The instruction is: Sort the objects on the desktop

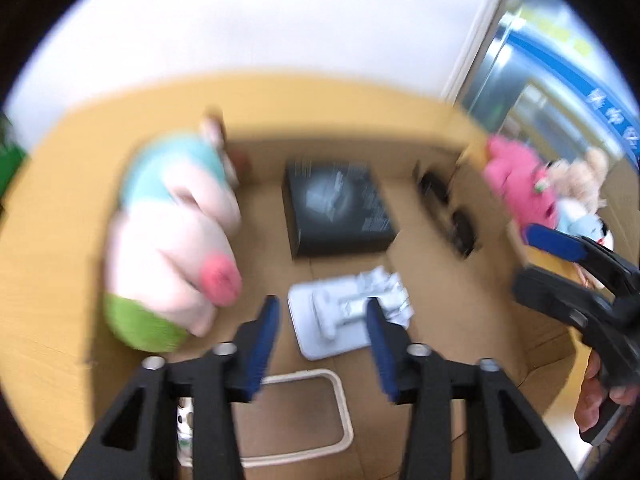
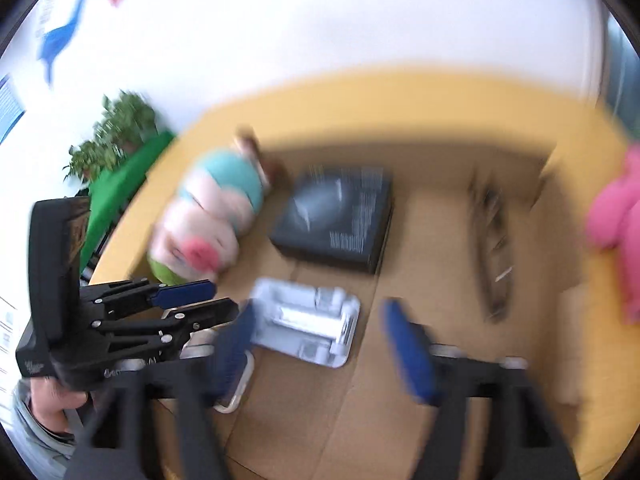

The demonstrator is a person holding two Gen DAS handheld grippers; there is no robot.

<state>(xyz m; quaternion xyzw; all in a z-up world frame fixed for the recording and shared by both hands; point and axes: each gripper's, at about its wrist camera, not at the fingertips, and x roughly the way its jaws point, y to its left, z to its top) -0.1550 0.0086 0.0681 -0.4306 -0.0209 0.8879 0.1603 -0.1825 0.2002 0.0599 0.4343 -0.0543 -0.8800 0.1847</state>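
Note:
Both views look down into an open cardboard box [image 1: 404,264] on a yellow table [image 1: 48,264]. In it lie a pink pig plush [image 1: 176,248] with teal and green parts, a black carton [image 1: 336,208], a grey plastic tray [image 1: 340,320] and a cream frame [image 1: 316,412]. My left gripper [image 1: 320,336] is open and empty above the grey tray. My right gripper [image 2: 320,352] is open and empty above the grey tray [image 2: 308,328] and box floor. The pig [image 2: 208,224] and carton [image 2: 336,216] lie beyond it. Both views are motion-blurred.
A pink plush [image 1: 520,184] and a beige plush [image 1: 580,176] sit at the box's right rim. Dark items [image 1: 448,208] lie along the box's right wall. A green plant [image 2: 116,136] stands left of the table. A white wall is behind.

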